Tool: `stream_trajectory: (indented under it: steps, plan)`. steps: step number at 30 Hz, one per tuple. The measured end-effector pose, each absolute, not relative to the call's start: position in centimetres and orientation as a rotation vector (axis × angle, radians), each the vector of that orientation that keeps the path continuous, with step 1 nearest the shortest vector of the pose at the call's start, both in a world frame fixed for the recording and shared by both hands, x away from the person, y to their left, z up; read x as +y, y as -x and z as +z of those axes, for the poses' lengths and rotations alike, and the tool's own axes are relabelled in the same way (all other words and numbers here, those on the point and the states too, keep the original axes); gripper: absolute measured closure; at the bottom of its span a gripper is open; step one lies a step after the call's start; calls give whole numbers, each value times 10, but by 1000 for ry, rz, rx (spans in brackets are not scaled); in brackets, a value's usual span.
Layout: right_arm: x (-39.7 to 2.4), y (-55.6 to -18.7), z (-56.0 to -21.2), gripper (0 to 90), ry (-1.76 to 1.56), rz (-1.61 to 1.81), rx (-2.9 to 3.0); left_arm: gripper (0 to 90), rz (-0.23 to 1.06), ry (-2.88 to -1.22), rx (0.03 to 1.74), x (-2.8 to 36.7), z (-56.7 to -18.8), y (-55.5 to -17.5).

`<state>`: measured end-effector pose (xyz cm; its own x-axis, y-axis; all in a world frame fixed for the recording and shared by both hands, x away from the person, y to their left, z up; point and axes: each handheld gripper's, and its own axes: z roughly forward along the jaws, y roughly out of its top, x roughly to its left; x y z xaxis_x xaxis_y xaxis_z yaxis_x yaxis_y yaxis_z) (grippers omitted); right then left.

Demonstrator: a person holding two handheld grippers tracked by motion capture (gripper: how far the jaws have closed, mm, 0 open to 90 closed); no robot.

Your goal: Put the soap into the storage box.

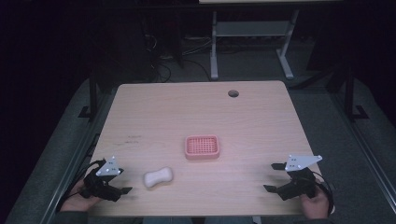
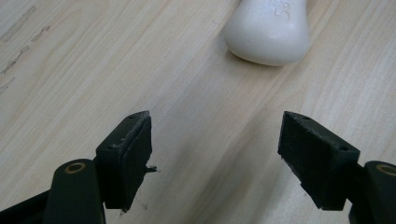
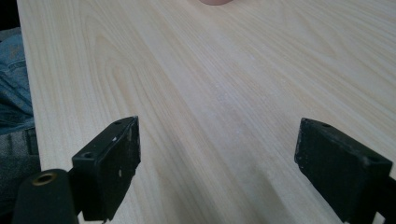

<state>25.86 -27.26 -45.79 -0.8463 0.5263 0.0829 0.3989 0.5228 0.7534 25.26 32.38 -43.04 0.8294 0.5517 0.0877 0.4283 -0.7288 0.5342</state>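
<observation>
Ahead of wide-apart, empty left gripper (image 2: pixel 215 149): white soap bar (image 2: pixel 268 30), pink soap dish (image 1: pixel 202 147) beyond, bare table (image 1: pixel 154 112) between; right gripper (image 3: pixel 219 163) likewise apart.

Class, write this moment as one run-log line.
left gripper: open, empty | right gripper: open, empty | soap bar: on table | soap dish: empty

Looking like a lab or test room, not a home. A light wood desk (image 1: pixel 196 116) with a cable grommet hole (image 1: pixel 233 93) is sitting on grey carpet (image 1: pixel 252 65). Behind it, the white metal legs of a second desk (image 1: pixel 214 46) are showing, with loose cables (image 1: pixel 163 65) trailing on the floor beneath. Dark metal stands (image 1: pixel 348 93) are flanking the desk on both sides. Surroundings are lying in darkness, light falling mainly on the desk.
</observation>
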Motion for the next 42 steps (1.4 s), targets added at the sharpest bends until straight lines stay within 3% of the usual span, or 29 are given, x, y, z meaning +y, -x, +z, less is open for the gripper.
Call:
stream_trajectory:
  steps: [42]
  plan:
    - [-274, -261, -458, 141, -787, 1218, 2616, 241, 320, -2483, 642, 306, -421, -251]
